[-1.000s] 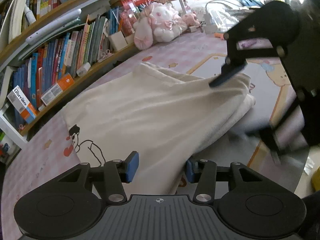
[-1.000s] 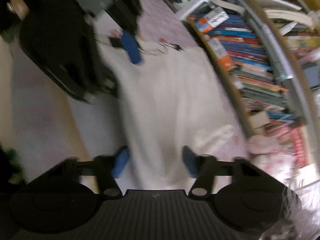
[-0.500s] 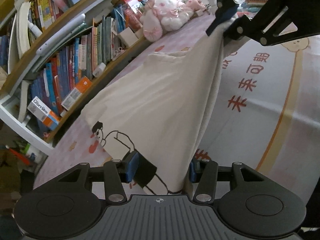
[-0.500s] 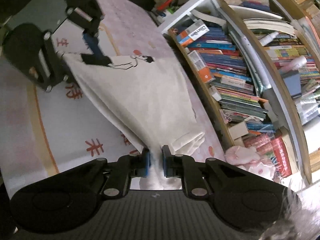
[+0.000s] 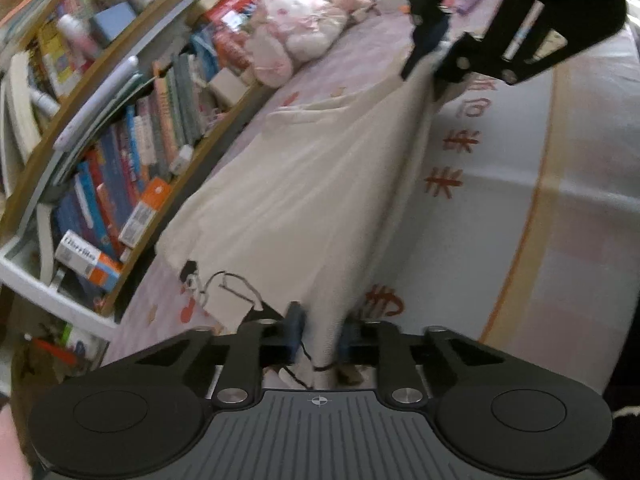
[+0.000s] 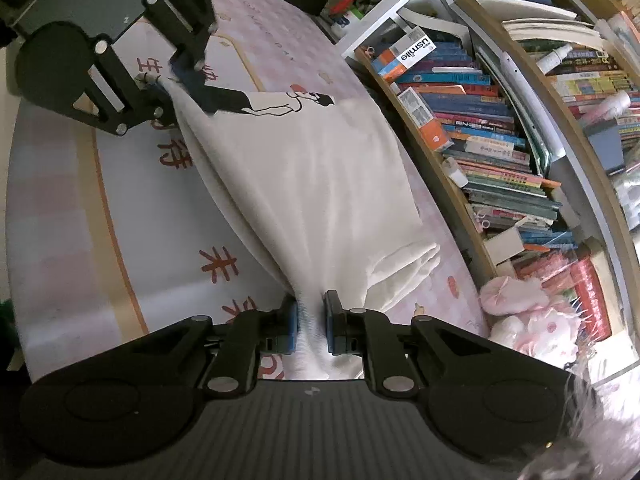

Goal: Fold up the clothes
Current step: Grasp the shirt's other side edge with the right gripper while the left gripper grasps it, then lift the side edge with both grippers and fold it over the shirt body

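A cream garment (image 5: 312, 184) with a black line drawing lies on a printed mat, one long edge lifted and stretched taut between both grippers. My left gripper (image 5: 320, 330) is closing its jaws on the corner near the drawing, and the cloth is pinched between the blue pads. From the right wrist view the left gripper (image 6: 172, 80) grips that same corner at the far top left. My right gripper (image 6: 311, 320) is shut on the opposite corner of the garment (image 6: 312, 168), and the left wrist view catches it (image 5: 424, 68) at the top.
A curved bookshelf (image 5: 120, 168) packed with books runs along the garment's far side, also in the right wrist view (image 6: 500, 140). A pink plush toy (image 5: 296, 36) sits at the shelf's end. The mat (image 5: 520, 200) with red characters spreads on the near side.
Both grippers were open over the flat garment a second ago. The right one shut on its corner first, then the left closed on the printed corner. The edge between them has lifted and pulled taut.
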`<state>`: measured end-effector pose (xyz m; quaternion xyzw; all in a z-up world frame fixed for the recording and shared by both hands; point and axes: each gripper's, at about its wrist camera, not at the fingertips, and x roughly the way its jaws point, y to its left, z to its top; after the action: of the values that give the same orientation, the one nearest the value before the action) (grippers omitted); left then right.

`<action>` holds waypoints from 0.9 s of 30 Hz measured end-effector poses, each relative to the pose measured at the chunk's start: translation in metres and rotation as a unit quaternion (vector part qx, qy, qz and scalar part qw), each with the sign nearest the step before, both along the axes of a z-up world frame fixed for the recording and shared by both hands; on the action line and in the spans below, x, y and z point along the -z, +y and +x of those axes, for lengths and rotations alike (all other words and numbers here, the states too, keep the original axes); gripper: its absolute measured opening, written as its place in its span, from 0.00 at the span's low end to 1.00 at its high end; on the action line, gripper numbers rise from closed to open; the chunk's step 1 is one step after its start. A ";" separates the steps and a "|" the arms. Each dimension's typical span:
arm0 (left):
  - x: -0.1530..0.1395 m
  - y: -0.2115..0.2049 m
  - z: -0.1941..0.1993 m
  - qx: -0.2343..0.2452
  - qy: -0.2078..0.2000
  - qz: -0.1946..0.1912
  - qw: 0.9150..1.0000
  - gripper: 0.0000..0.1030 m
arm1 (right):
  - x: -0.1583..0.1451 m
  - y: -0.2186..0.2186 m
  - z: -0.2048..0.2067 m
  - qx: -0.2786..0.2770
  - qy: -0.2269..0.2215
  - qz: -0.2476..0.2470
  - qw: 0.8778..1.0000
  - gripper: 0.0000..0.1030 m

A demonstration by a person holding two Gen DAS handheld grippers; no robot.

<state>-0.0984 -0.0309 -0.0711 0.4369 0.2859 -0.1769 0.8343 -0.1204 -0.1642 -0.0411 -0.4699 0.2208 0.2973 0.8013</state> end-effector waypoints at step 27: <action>0.001 0.004 -0.005 0.032 -0.018 0.033 0.999 0.25 | 0.033 -0.011 -0.005 -0.063 -0.068 -0.099 0.991 0.41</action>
<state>-0.1035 -0.0273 -0.0723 0.4759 0.2627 -0.1862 0.8184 -0.1258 -0.1751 -0.0743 -0.5785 0.1644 0.2914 0.7439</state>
